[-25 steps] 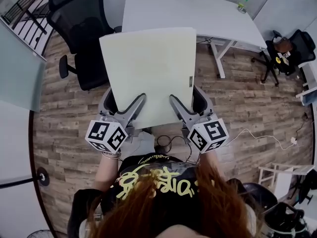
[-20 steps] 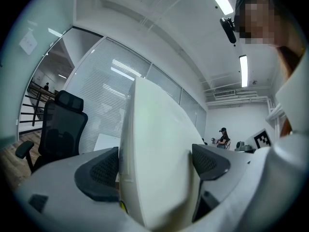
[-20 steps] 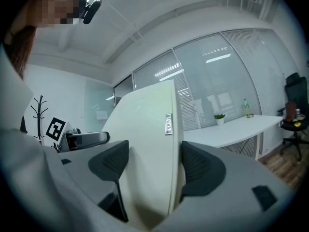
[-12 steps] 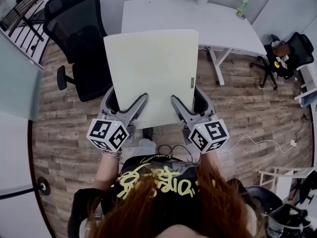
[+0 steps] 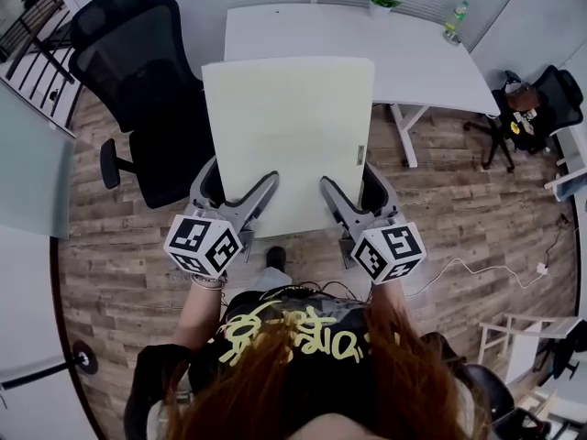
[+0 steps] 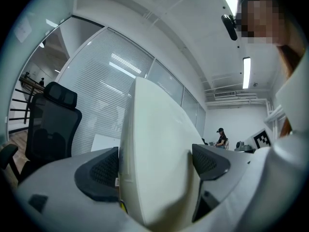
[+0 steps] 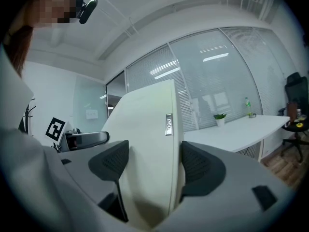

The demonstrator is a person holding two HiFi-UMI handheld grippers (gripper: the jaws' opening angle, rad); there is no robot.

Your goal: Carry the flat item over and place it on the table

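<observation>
Head view: flat panel is airborne in the centre of the frame, broad face up toward the camera, its far edge overlapping the near edge of the white table at the top of the picture. Pickup looks done and the carry is under way; my read is that closing the last stretch to the table, lowering the panel flat and letting go are all left. Left gripper and right gripper sit side by side on the panel's near edge, jaws pointing away from the person, marker cubes back toward the torso, forearms tucked in close at the lower centre. Black office chair is at upper left, beside the panel's left edge; a potted plant and a bottle stand along the table's far side, well apart from where the panel is heading. Left gripper view: left gripper is pinching the panel, both dark pads tight against its faces, panel filling the centre of the frame. Right gripper view: right gripper is likewise clamped on the panel, pads pressed on both sides; tabletop shows at right of frame, bare on its near part
</observation>
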